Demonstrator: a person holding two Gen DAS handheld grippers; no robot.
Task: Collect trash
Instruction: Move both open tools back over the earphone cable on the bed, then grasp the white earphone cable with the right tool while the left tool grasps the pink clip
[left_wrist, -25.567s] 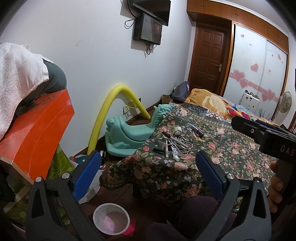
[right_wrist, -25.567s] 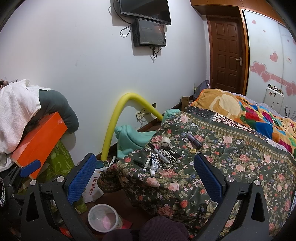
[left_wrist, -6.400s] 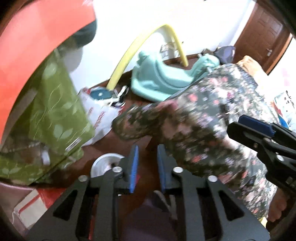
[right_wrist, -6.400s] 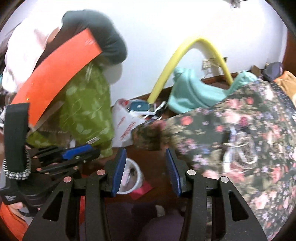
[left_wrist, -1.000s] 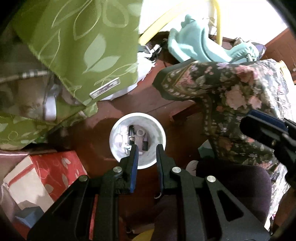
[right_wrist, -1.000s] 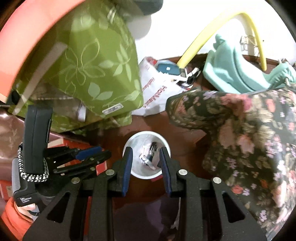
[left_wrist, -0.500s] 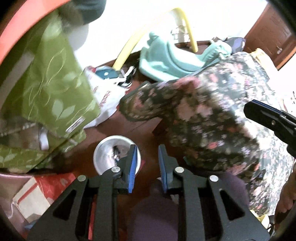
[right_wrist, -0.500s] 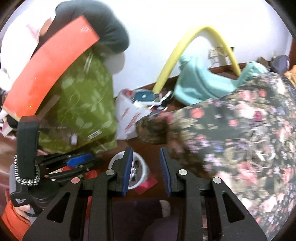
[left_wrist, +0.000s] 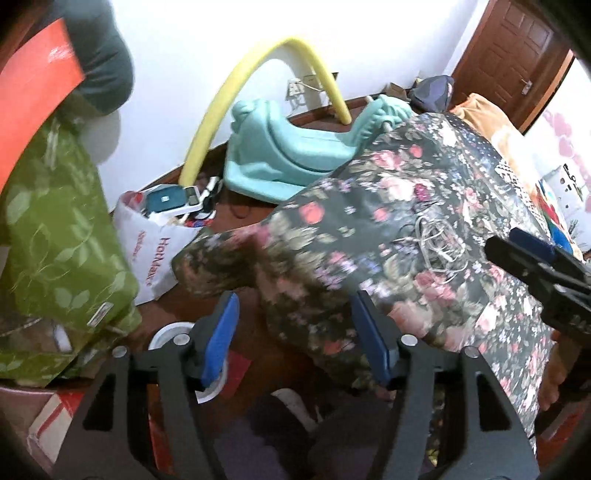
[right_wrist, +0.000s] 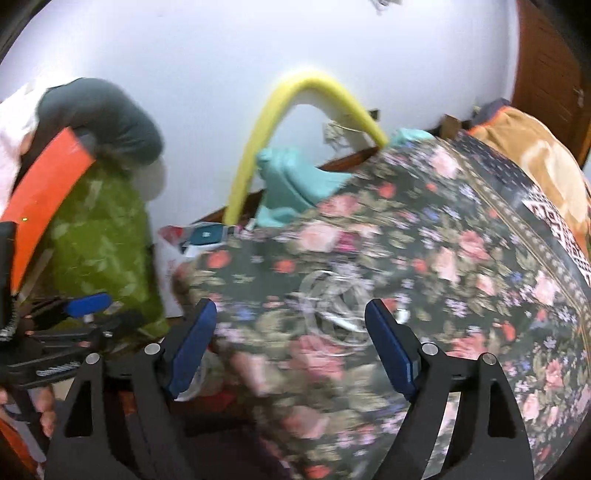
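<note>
Swinging back for the next pickup, the right tool (right_wrist: 291, 345) has just been opening its jaws and carries nothing; the left tool (left_wrist: 295, 338) likewise. Ahead of the right tool, tangled white cord (right_wrist: 332, 306) lies on the floral bedspread (right_wrist: 461, 258). The white bin (left_wrist: 168, 332) sits below-left. Next: descend onto the cord and clench.

Ahead of the left tongs (left_wrist: 295, 334) and right tongs (right_wrist: 291, 345) lies the bed (left_wrist: 424, 206), with a tangle of cables (right_wrist: 332, 306) on it between the right tongs' jaws. The cup (left_wrist: 168, 332) stands on the floor (left_wrist: 243, 218), partly behind the left tongs' left jaw. The bag (left_wrist: 155, 251) sits farther ahead, left of the bed.
</note>
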